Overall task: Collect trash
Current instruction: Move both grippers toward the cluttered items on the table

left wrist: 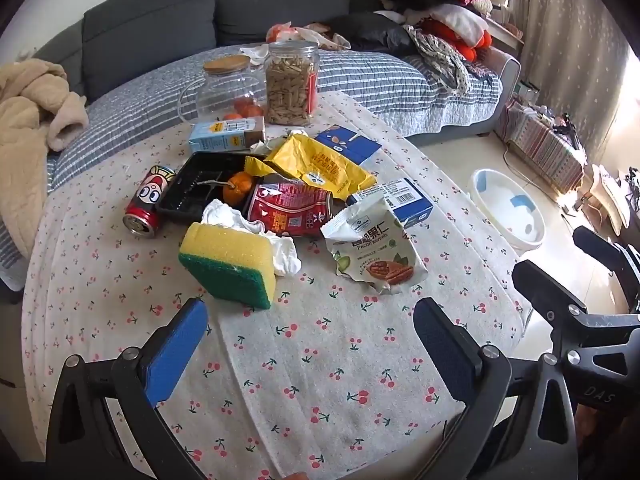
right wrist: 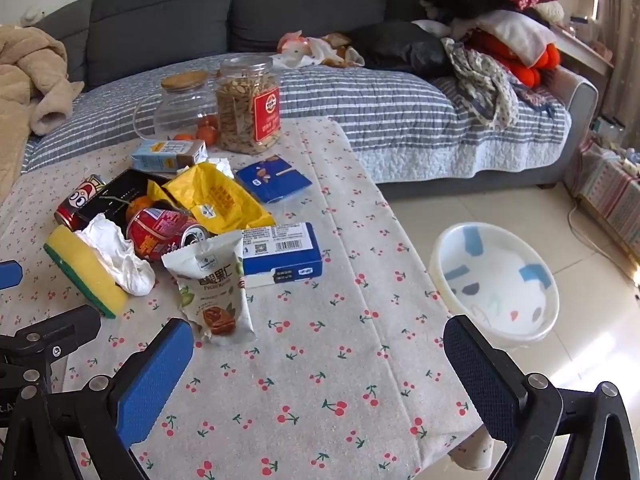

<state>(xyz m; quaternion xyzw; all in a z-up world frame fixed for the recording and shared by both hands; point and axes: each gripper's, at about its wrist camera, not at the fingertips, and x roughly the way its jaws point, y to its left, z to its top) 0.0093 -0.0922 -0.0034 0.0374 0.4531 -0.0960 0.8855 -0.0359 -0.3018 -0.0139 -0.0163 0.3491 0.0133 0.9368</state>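
Both grippers hover low over the near edge of the table (left wrist: pixel 320 380), which wears a cloth printed with cherries. The left gripper (left wrist: pixel 312 344) has its jaws spread wide and holds nothing; the right gripper (right wrist: pixel 320 364) likewise stands wide apart and empty.

The trash sits in a heap at the centre and upper left of both views. Nearest the left gripper is a yellow and green sponge (left wrist: pixel 230 266), tilted up on one edge, with a crumpled white tissue (left wrist: pixel 280 248) touching its far side. To the right of centre in the left view lies a torn pecan packet (left wrist: pixel 376 256), resting against a blue box (left wrist: pixel 404 198). Behind the tissue a crushed red can (left wrist: pixel 290 210) lies on its side, next to a black tray (left wrist: pixel 192 188) that holds an orange (left wrist: pixel 238 188). A second red can (left wrist: pixel 150 202) (the one with a cartoon face) lies at the tray's left. A yellow wrapper (left wrist: pixel 320 164) is draped over the back of the heap, with a flat blue packet (left wrist: pixel 348 144) and a milk carton (left wrist: pixel 226 134) beyond it.

Further back stand a jar of snacks (left wrist: pixel 292 84) and a glass jug (left wrist: pixel 224 88) with a wooden lid. At the right of the right view, a white basin (right wrist: pixel 496 280) sits on the floor beside the table.
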